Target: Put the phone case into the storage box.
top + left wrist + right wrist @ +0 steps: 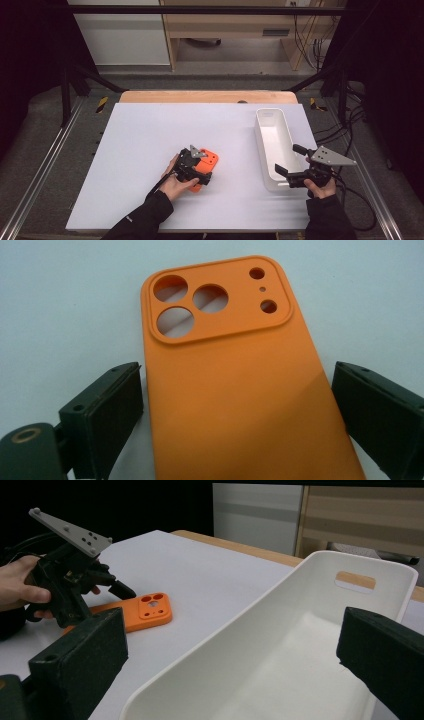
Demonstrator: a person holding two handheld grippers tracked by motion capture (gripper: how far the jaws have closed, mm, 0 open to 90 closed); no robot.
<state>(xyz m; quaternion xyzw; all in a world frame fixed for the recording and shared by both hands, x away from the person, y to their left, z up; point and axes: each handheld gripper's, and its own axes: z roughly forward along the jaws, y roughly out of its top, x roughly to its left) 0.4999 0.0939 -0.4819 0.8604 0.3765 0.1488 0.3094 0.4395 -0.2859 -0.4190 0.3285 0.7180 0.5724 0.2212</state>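
Observation:
An orange phone case (213,159) lies back-up on the white table top, its camera cut-outs pointing away from the person. My left gripper (199,169) reaches over its near end. In the left gripper view the case (235,390) sits between the two black pads (107,410), and each pad rests against a long edge. My right gripper (290,161) hovers at the near end of a long white bin (257,131), jaws wide apart with nothing between them. In the right gripper view the bin (240,645) looks empty, and the case (150,611) lies farther off under the other hand.
The white sheet (150,130) covers most of the table, with a wooden strip (205,96) along its far edge. Metal rails and cables run beside the table on both sides.

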